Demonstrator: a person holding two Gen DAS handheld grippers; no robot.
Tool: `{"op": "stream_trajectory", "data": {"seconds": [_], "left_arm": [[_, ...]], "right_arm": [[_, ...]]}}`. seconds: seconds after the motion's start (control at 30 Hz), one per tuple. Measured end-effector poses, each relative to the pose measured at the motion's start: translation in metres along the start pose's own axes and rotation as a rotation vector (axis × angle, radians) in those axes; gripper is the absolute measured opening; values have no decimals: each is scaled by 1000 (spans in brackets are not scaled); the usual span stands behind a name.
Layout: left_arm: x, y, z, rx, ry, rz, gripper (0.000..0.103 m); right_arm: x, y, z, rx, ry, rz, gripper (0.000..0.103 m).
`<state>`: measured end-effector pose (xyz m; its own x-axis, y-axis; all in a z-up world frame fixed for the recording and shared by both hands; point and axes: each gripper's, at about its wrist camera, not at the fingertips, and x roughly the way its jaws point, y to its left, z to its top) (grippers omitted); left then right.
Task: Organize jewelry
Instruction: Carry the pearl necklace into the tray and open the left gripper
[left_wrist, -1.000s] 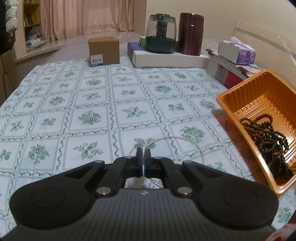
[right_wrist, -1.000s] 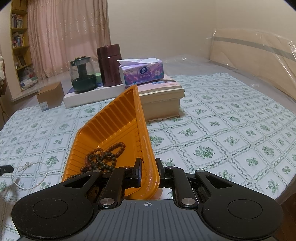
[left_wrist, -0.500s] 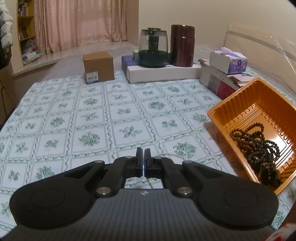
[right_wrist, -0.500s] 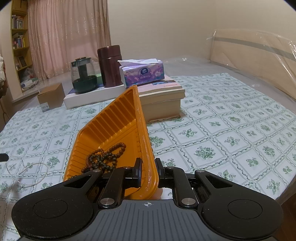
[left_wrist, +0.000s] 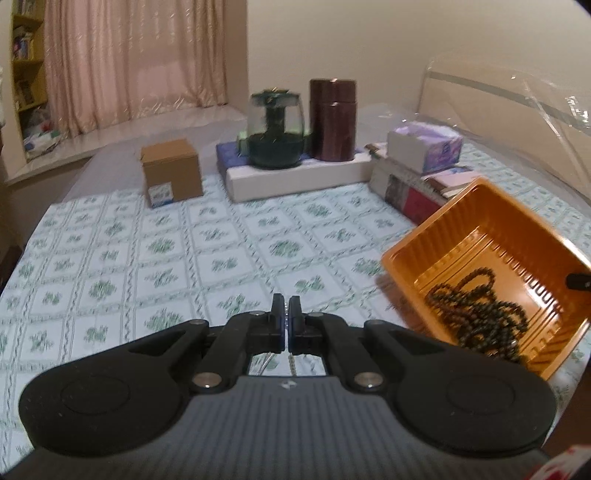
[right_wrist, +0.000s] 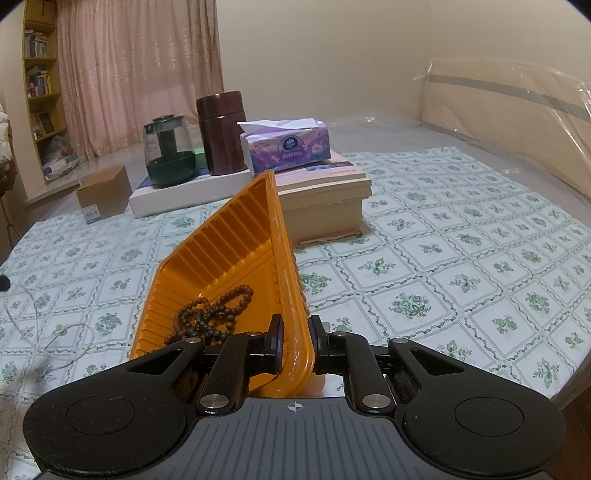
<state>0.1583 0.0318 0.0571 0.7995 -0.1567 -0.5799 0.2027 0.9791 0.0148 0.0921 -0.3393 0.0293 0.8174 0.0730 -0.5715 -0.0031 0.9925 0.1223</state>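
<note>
Patterned cloth (right_wrist: 461, 266) with green floral squares covers the surface; pink curtains (right_wrist: 140, 74) and a bookshelf (right_wrist: 38, 85) fill the upper left of the right wrist view. Print on the tissue box (right_wrist: 291, 146) is too small to read. Right gripper (right_wrist: 295, 341) clamps the rim of the tilted orange tray (right_wrist: 236, 240), dark beads (right_wrist: 210, 314) inside. Left gripper (left_wrist: 286, 321) is clenched, seemingly on the thin silver chain (right_wrist: 70, 338) trailing onto the cloth at lower left.

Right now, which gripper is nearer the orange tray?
Right. The right gripper is clamped on the orange tray's rim; the left gripper is beside it, apart, pinching a pale necklace.
</note>
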Motion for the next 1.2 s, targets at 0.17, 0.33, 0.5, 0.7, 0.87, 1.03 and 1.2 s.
{"op": "stream_trajectory", "data": {"seconds": [0.17,0.33,0.5,0.7,0.87,1.03,1.2], "left_arm": [[-11,-7,24,44,-41,-30,1],[-23,-14,47,84,-82,-45,1],[-32,-21,66,104,-122,-64,1],[-43,-40,90,140,-164,-112,0],[-49,-65,107,153,-196,-189,0],[-46,-97,118,171,-206,-266,0],[-36,-134,121,172,-187,-368,0]], "right_arm": [[0,3,1,-3,-1,1,14],[0,3,1,-3,-1,2,14],[0,2,1,-3,-1,1,14],[0,3,1,-3,-2,1,14],[0,2,1,-2,-2,1,14],[-1,4,2,1,-2,3,14],[-2,4,2,6,-4,9,14]]}}
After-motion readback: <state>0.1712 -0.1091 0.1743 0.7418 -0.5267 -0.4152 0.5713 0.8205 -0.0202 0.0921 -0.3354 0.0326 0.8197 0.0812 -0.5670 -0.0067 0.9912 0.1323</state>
